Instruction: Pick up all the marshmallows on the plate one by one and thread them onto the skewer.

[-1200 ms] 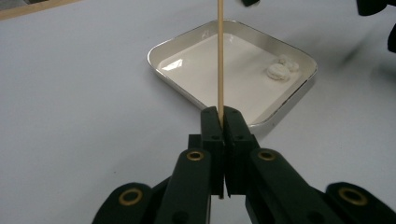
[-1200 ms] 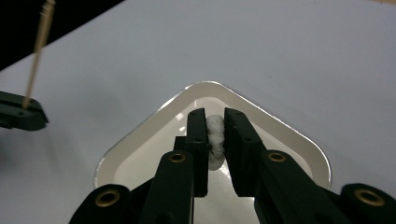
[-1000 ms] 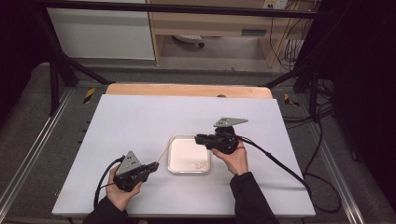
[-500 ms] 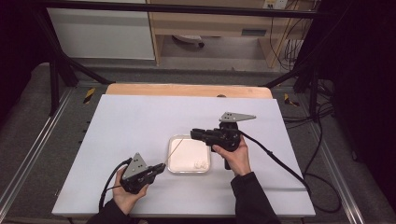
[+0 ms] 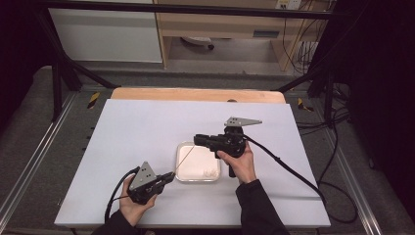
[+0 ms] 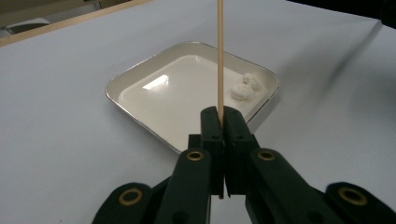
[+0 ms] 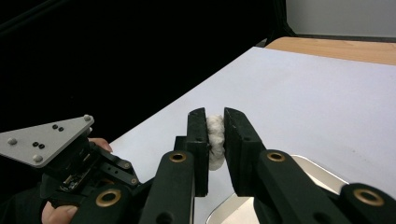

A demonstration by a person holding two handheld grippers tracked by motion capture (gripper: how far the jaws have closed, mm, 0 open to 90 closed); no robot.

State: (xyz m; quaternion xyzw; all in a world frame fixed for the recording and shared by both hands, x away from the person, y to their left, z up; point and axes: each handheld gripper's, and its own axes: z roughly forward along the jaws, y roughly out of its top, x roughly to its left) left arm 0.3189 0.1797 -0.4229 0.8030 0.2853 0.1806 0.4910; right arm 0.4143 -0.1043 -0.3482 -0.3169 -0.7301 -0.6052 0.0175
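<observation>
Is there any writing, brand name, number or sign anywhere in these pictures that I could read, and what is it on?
No readable text anywhere.
White dish: plain, no mark.
Wooden stick and white lump: no print.
Grey plate on the left gripper: only screw heads, no letters.
Right gripper: black, no label to be seen.
Yellow-and-black striped markers beside the table: stripes, no words.
Small plate on the shelf behind: too blurred to read.

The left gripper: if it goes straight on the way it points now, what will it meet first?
Probably the white tray: the left gripper, shut on a wooden skewer, points across it. Depth is unclear.
</observation>
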